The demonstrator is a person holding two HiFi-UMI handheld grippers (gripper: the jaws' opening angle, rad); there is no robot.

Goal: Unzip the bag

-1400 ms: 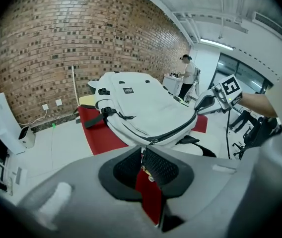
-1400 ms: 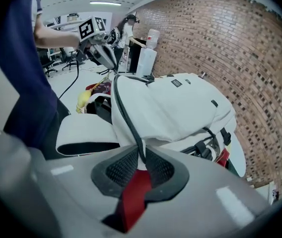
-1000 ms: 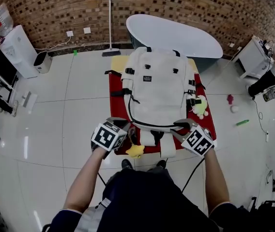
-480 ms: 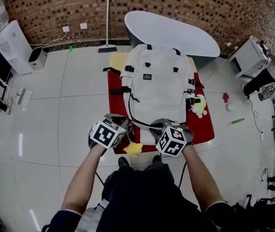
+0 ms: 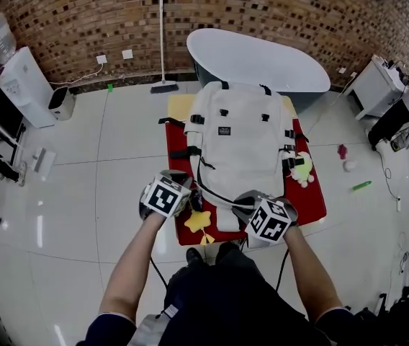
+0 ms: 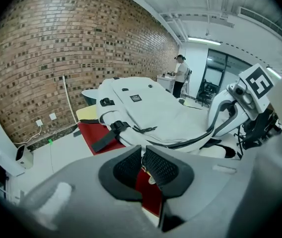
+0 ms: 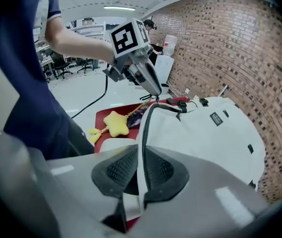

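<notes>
1. While the left tool (image 6: pixel 142 155) is clenched on the small metal zipper pull (image 6: pixel 151 179) at the near-left corner of the bag (image 5: pixel 237 143), the right tool (image 7: pixel 141 157) has just been closing. It now pinches the bag's near edge, with the dark zipper line (image 7: pixel 146 128) between its pads.
2. Lying flat on the red-topped bench (image 5: pixel 312 197), the bag looks not yet unzipped.
3. The pull is tiny. A tug off the line of the track could slip it out of the pads.
4. If the right tool's pinch is shallow, the fabric could pull free. The whole bag would then slide on the red top instead of the slider running.
5. A yellow star (image 5: pixel 199 220) on a cord lies just beside the bag's near-left corner, and the cord could snag the slider.
6. Glossy white floor (image 5: pixel 82 193) surrounds the bench. Beyond the bag's far end stands a white tub (image 5: pixel 262 52), and a broom (image 5: pixel 163 42) leans on the brick wall (image 5: pixel 82 13).
</notes>
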